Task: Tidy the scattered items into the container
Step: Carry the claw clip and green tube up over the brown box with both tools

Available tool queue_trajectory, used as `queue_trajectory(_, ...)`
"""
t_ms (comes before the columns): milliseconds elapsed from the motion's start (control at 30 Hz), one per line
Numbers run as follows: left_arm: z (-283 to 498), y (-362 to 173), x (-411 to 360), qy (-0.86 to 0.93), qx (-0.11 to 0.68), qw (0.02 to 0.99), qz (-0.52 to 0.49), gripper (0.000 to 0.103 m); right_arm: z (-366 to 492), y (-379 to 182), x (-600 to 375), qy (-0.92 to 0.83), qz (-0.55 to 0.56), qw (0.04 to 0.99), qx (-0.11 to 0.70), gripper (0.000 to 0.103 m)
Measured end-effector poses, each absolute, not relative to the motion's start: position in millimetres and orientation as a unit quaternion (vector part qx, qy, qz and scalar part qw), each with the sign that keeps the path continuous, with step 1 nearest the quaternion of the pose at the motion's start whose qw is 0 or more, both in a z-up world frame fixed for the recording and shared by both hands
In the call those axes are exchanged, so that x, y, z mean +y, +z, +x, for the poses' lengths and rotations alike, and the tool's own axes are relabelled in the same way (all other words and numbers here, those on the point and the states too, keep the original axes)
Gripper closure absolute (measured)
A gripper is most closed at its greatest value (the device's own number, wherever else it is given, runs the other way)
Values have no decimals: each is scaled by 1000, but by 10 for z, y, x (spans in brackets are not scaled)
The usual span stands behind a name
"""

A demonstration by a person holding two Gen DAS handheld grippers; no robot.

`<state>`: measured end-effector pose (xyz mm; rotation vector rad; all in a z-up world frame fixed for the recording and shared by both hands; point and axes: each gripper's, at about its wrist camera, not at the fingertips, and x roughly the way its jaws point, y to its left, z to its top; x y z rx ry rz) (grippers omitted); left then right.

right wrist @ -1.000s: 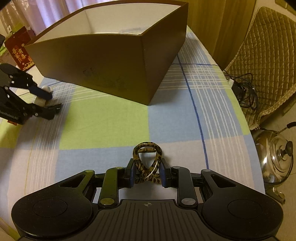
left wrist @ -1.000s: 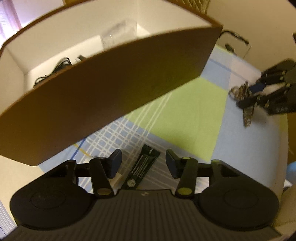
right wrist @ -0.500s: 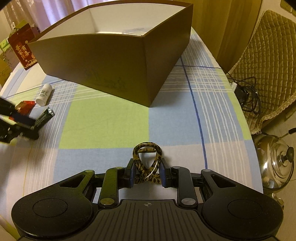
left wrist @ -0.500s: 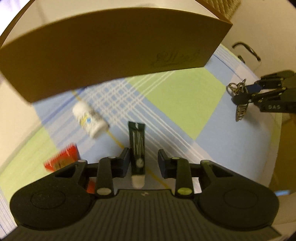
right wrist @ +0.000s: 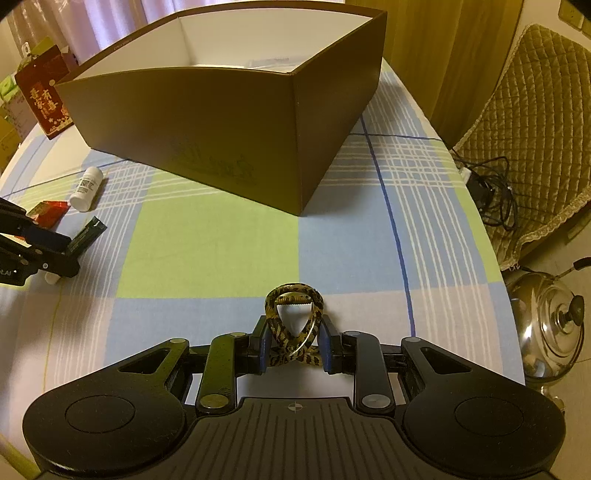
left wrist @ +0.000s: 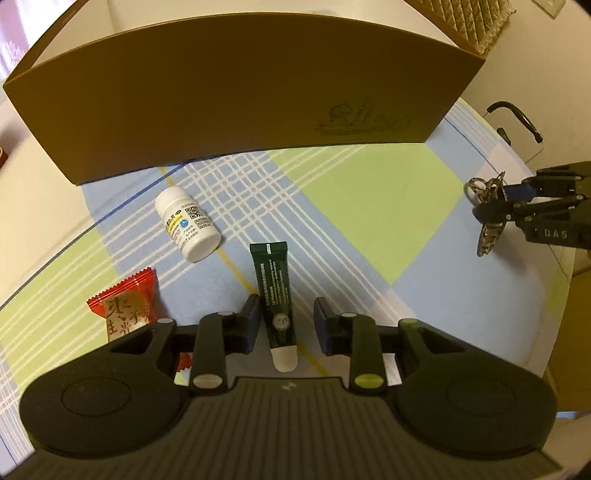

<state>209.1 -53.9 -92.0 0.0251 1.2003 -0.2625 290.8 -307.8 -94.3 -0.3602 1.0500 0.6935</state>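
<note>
Checked blue/green cloth (right wrist: 207,251) covers table; brown cardboard box (right wrist: 229,122) at rear. L gripper (left wrist: 284,325) spread wide astride dark green tube w/ white cap (left wrist: 275,299), flat on cloth. R gripper (right wrist: 293,345) pinches leopard-print loop w/ metal ring (right wrist: 293,321). White pill bottle (left wrist: 186,223) and red snack packet (left wrist: 123,304) lie left of tube.

A checked cloth (right wrist: 221,240) of green, blue and white squares covers the desk ahead of the right tool. Past its far-right edge stands a chair with a quilted tan cushion (right wrist: 532,122), and a tangle of black cables (right wrist: 491,195) lies on the floor below it. Nearer, to the right, a shiny steel kettle (right wrist: 550,328) sits on the pale floor. Pinkish curtains (right wrist: 110,22) hang at far left, with a red card bearing gold characters (right wrist: 42,98) beneath them. The light is warm and yellowish.
</note>
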Motion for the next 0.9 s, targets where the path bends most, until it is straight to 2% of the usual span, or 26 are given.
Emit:
queue_trajectory(300, 2079, -933, -518, -114, 558, 822, 20, 89, 2899, -945, -3061, 321, -171, 795, 486, 74)
queue_trajectory(900, 1910, -931, -705, -131, 540, 827, 85, 90, 2852, -947, -3058, 320, -178, 800, 475, 74)
